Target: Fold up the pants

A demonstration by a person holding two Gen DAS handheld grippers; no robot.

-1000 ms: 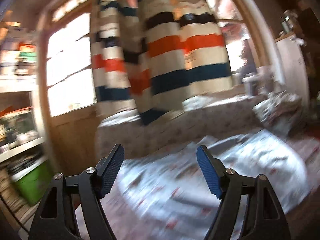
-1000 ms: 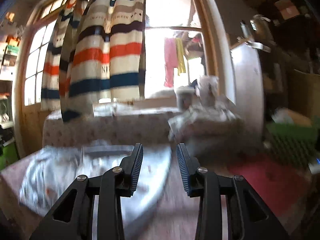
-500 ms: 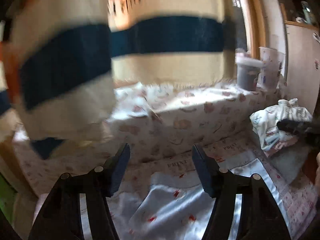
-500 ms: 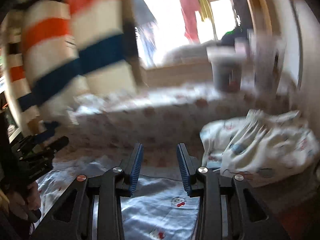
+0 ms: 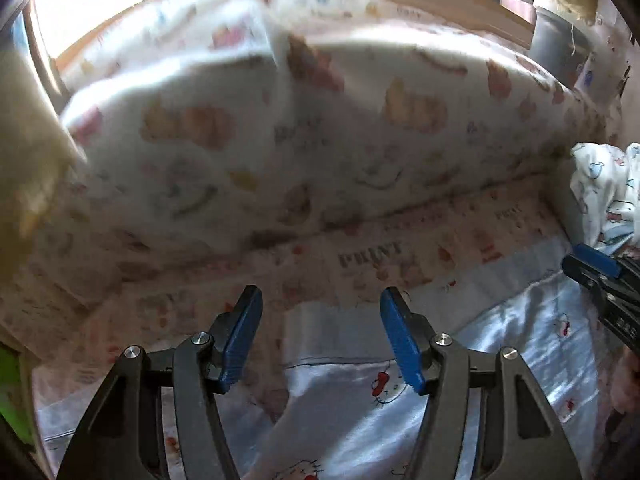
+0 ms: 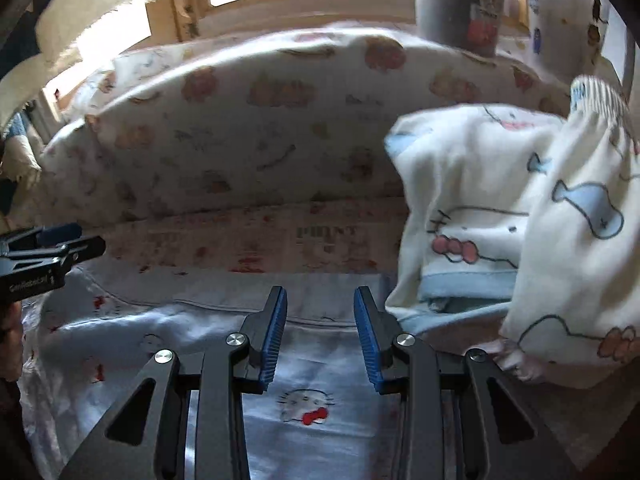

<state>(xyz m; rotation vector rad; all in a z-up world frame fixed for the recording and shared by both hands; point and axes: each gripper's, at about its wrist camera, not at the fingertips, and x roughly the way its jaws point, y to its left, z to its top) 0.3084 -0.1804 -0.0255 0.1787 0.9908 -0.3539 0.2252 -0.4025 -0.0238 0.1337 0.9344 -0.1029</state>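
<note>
On the printed sheet (image 5: pixel 360 256) in front of us lay the pants (image 6: pixel 312 360), pale blue satin with a cat-and-red-bow print, spread flat with the waistband at the far edge, just short of the padded backrest (image 6: pixel 260 140). We judged they were laid out this way so the first fold could start from the waist. Our left gripper (image 5: pixel 320 340) hung over the left end of the waistband, its jaws closing with nothing yet between the blue pads, only cloth beneath them. Our right gripper (image 6: pixel 320 340) hung over the waistband nearer its right end, jaws parted narrowly and empty. Both pointed steeply down, which suited a pinch at the band.

To the right, a heap of white cartoon-print laundry (image 6: pixel 500 220) sat just beside the pants, probably waiting its turn. We could read "PRINT" on the sheet. The lettering on the left gripper's side was too small to read, and so was the label on the dark tub (image 6: pixel 460 12) at the far sill.
</note>
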